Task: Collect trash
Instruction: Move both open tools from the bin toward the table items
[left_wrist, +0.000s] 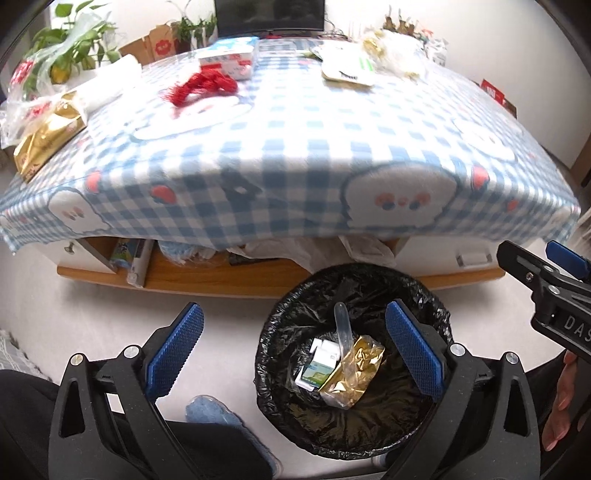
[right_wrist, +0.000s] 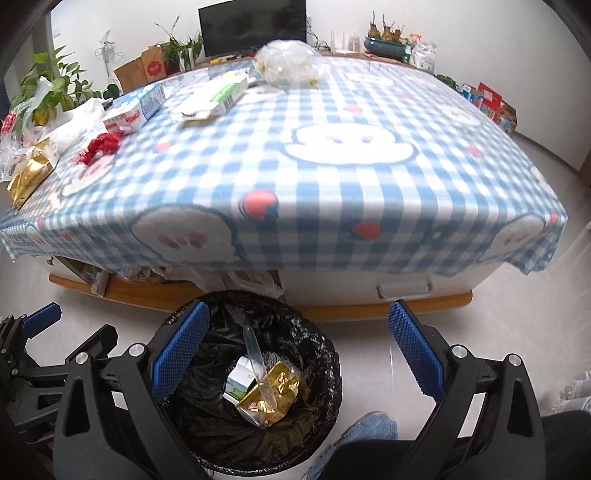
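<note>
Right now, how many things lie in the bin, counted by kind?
Gold wrapper: 1
Carton: 1
Plastic spoon: 1
Total: 3 visible in the bin; anything under them is hidden.

Left gripper (left_wrist: 293, 345) jaws spread wide, empty; right gripper (right_wrist: 297, 347) likewise wide apart, empty; a bare hand (left_wrist: 563, 398), probably the right, at 3 o'clock.
</note>
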